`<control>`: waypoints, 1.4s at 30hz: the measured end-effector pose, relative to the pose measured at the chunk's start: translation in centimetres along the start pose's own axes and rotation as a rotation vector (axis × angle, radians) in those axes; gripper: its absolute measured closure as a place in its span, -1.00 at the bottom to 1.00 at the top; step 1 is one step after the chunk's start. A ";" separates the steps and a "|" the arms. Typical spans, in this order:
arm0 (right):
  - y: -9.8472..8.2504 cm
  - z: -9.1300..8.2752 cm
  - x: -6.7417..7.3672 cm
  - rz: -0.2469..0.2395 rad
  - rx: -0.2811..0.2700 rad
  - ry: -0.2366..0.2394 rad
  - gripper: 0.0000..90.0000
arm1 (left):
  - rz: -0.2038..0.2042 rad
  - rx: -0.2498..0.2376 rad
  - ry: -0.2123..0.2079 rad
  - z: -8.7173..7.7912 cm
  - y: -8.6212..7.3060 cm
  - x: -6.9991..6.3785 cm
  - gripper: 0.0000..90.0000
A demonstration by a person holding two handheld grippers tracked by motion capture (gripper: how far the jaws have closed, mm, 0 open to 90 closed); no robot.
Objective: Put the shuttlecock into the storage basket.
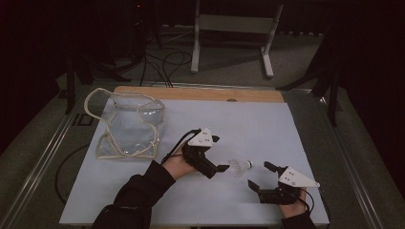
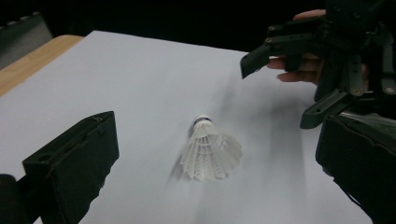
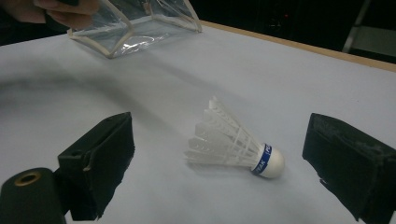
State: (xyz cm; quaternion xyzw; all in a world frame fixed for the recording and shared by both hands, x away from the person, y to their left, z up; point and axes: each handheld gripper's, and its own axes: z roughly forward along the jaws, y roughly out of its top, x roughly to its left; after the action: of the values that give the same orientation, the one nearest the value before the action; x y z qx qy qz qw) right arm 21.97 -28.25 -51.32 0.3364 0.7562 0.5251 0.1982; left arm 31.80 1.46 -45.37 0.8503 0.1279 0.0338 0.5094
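Two handheld grippers flank a single white shuttlecock (image 1: pixel 240 166) lying on its side on the pale sheet (image 1: pixel 248 124) that covers the table, in the right half of the near area. In the high view the left gripper (image 1: pixel 220 168) reaches in from the person's left, its tips just beside the feather skirt, while the right gripper (image 1: pixel 260 176) sits near the front edge, close to the cork end, with a small gap between it and the shuttlecock. Both are spread wide and hold nothing. The left gripper view shows the shuttlecock (image 2: pixel 211 151) resting between the two black jaws without touching either, its feathers toward the camera and its rounded cork tip with a dark band pointing away; the right gripper (image 2: pixel 275 88), held by a hand, hangs beyond it at the upper right, also gaping. In the right gripper view the shuttlecock (image 3: pixel 236 142) lies across the gap between the parted jaws, cork with a blue band to the right, feathers fanning to the left, clear of both pads. A clear plastic pouch (image 1: pixel 126 126) with cream piping stands well apart at the far left of the sheet, its top open; its corner (image 3: pixel 133 25) appears beyond the shuttlecock in the right gripper view.
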 end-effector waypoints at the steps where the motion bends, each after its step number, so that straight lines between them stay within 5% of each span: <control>1: 0.0 0.0 0.0 0.000 0.001 0.000 -0.80 | 0.006 0.001 -0.010 0.2 0.0 0.1 -0.99; 7: 0.0 0.0 -0.1 -0.001 0.002 0.001 -0.80 | 0.031 0.044 -0.052 1.5 0.2 0.2 -0.99; 24: 0.0 0.0 0.0 0.001 -0.001 0.005 -0.80 | 0.046 0.145 -0.053 4.6 -0.9 1.1 -0.92; 42: -0.1 0.1 -0.1 0.002 0.001 0.010 -0.80 | 0.031 0.253 -0.052 7.7 -3.1 2.1 -0.45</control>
State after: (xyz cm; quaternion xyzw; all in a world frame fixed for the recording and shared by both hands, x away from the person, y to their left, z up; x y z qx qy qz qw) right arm 22.06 -28.28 -51.43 0.3348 0.7569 0.5267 0.1938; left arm 34.71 -3.22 -51.92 0.9102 0.1048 0.0029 0.4007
